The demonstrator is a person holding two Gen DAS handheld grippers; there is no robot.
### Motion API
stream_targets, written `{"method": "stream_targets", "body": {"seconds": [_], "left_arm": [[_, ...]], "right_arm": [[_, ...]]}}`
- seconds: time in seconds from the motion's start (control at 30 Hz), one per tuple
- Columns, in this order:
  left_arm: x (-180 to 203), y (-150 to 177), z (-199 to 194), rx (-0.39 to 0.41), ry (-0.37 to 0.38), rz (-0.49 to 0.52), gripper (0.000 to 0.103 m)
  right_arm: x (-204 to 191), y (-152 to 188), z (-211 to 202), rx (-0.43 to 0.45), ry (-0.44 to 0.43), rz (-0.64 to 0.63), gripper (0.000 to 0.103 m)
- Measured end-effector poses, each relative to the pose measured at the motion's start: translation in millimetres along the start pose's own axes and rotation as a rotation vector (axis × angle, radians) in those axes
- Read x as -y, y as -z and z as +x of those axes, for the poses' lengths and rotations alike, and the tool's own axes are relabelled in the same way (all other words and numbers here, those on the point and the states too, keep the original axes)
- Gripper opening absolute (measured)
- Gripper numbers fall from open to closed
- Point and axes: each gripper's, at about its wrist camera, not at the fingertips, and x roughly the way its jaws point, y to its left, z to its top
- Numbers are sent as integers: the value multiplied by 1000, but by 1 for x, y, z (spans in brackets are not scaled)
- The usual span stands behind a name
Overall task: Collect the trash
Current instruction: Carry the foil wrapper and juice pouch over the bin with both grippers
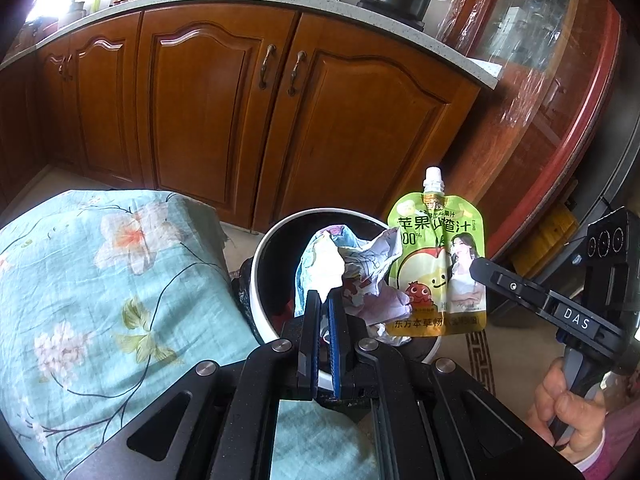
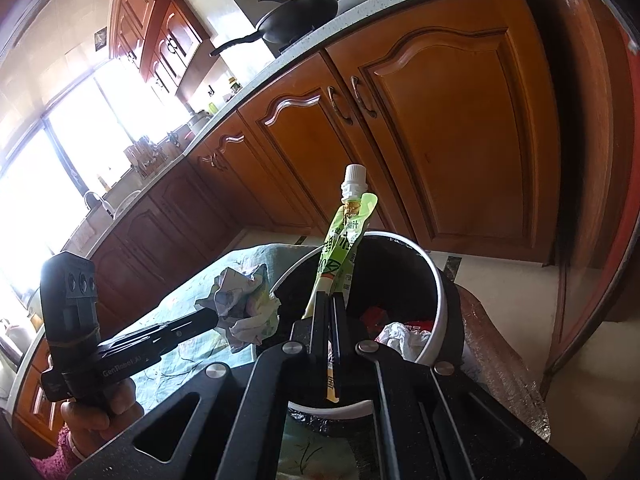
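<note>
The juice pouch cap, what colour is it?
White; the juice pouch cap shows best in the right wrist view.

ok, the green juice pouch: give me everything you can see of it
The juice pouch is a flat, flexible green pouch, glossy like plastic film, with a white screw cap on, Chinese print, cartoon fruit and a woman's photo. It is held upright, cap up, above the white-rimmed trash bin, looking flattened. The right gripper is shut on its lower part; edge-on in the right wrist view. The crumpled paper in the left gripper overlaps its edge.
</note>
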Motion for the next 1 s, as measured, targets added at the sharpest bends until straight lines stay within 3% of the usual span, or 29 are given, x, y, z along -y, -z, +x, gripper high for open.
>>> {"method": "stream_targets", "body": {"seconds": [1.0], "left_arm": [[34,-21,26,-77,-44,1,2]], "right_arm": [[2,1,35,-91,104,-65,1]]}}
